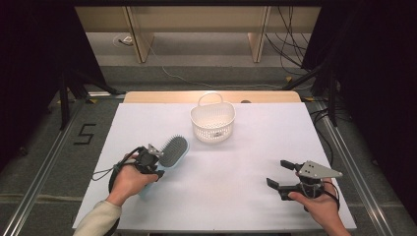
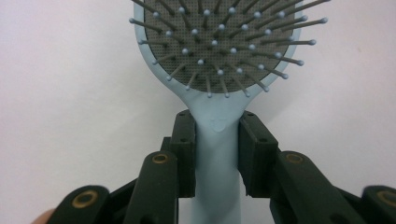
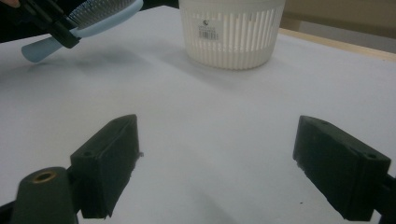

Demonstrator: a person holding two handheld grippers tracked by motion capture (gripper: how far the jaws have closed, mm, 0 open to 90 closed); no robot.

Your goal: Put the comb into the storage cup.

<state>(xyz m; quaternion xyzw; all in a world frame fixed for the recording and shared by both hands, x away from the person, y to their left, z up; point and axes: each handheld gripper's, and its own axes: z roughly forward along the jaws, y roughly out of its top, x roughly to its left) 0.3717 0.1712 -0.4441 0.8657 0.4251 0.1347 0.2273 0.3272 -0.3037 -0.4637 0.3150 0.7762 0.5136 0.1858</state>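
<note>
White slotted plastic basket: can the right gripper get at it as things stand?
Probably yes: the right gripper stands open and empty, with bare white table between it and the white slotted plastic basket.

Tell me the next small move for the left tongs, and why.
Probably carry the brush toward the basket. The left tongs are clamped on its handle, it appears lifted off the table, and the basket sits apart beyond it.

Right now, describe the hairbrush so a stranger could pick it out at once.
Start at the white table and find the white slotted basket near its far edge. Nearer and to the left, the left claw is shut on a handle. That is the hairbrush: pale blue with a grey bristle pad, the only coloured thing on the table.
</note>
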